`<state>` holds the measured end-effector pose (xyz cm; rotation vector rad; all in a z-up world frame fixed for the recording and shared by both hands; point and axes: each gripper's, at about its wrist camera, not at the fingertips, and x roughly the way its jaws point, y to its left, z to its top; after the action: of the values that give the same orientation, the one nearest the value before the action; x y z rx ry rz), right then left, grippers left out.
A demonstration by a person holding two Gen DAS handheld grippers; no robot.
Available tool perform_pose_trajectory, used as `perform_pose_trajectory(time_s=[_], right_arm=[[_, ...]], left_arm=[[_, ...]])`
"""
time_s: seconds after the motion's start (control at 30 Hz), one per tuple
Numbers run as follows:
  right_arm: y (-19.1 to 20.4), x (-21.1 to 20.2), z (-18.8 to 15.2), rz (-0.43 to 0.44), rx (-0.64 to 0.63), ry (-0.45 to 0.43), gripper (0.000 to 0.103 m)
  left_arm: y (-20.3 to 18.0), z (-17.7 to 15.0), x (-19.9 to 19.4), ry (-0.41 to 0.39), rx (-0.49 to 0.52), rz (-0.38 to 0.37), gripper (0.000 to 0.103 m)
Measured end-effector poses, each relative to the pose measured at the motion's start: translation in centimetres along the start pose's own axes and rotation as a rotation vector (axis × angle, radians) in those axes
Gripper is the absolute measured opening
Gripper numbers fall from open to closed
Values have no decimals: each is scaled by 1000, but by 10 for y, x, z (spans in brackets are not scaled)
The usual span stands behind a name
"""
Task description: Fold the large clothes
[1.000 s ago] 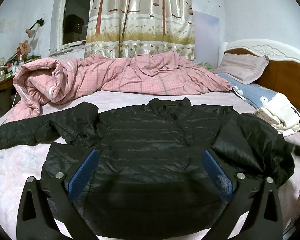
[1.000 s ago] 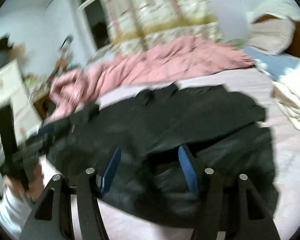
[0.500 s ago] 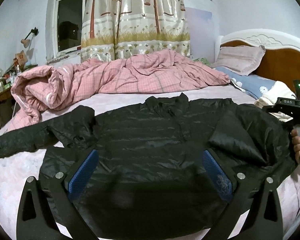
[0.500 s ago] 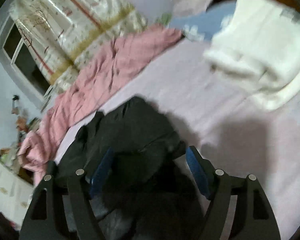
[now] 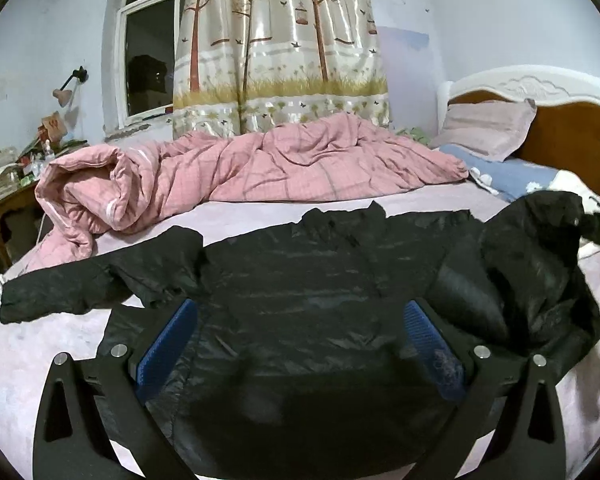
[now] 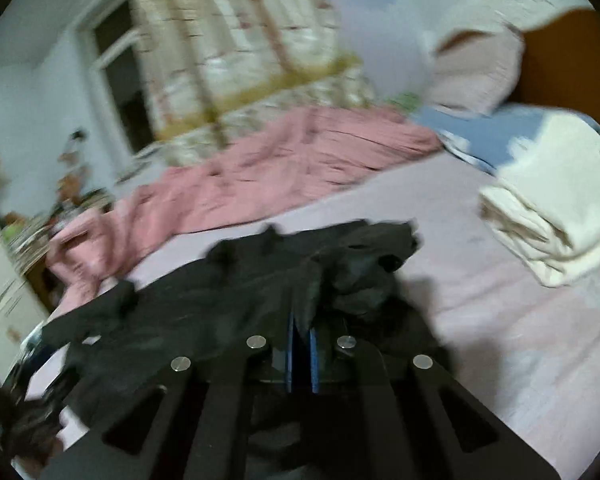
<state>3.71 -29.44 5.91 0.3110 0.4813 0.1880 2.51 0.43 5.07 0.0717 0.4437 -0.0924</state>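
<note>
Bedroom with a tree-print curtain [image 5: 280,48] at the back wall and a lilac-sheeted bed [image 5: 40,344] filling the lower half of both views, a rumpled pink quilt [image 5: 260,168] heaped across its far side. On the sheet lies the black puffer jacket [image 5: 300,300], collar toward the quilt and hem toward the cameras, its long axis running across the frame from one sleeve to the other. In the left wrist view the left sleeve [image 5: 80,288] stretches flat to the left edge, while the right sleeve [image 5: 540,248] stands lifted and bunched at the right edge. The right gripper [image 6: 301,334] is the nearer one to that sleeve: its blue pads are pressed almost together with black fabric pinched between them, the cloth rising just ahead of it toward frame centre. The left gripper [image 5: 300,344] hangs over the jacket's lower body with its jaws spread wide and nothing between them. The fold likely runs leftward in the picture, carrying the sleeve across the chest. Against the earlier frames, the right gripper's jaws have just been closing, from wide apart over the sleeve to clamped on it, and the sleeve has risen off the bed; the left gripper has barely shifted.
</note>
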Motion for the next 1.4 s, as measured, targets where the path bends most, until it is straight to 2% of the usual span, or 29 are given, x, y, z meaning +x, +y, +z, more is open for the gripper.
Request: perform_pose_trajectory(time_s=[0.17, 0.3, 0.53, 0.63, 0.7, 0.8, 0.83, 0.9, 0.97, 1.0, 1.17, 1.27, 1.33, 1.4], right_arm=[[43, 10, -24, 211, -7, 115, 7], [73, 23, -53, 251, -79, 192, 7], [110, 55, -90, 260, -169, 311, 7], [118, 51, -95, 238, -223, 295, 14], [117, 44, -94, 230, -225, 275, 32], [108, 31, -84, 194, -201, 225, 40], [105, 25, -80, 176, -209, 203, 42], [97, 10, -70, 142, -219, 140, 55], [85, -6, -58, 87, -221, 56, 67], [78, -12, -52, 64, -212, 28, 70], [39, -23, -27, -84, -134, -38, 70], [19, -23, -20, -199, -109, -37, 70], [10, -23, -21, -227, -100, -15, 70], [6, -23, -20, -235, -101, -3, 70]], left_arm=[[4, 1, -11, -14, 16, 2, 103], [17, 2, -16, -5, 3, 31, 103], [43, 5, -16, 16, -85, 47, 103], [44, 5, -16, 16, -85, 48, 103], [41, 3, -19, 6, -71, 49, 103], [34, 0, -24, -15, -47, 52, 103], [31, -2, -26, -21, -39, 53, 103], [27, -9, -27, -19, -39, 44, 103], [23, -18, -24, 6, -27, 23, 103], [18, -22, -21, 24, -11, 20, 103], [5, -27, -22, 20, 26, 7, 103], [-2, -26, -26, 5, 24, -56, 103], [-9, -28, -24, 45, 9, -149, 103], [-16, -30, -21, 69, 9, -168, 103]])
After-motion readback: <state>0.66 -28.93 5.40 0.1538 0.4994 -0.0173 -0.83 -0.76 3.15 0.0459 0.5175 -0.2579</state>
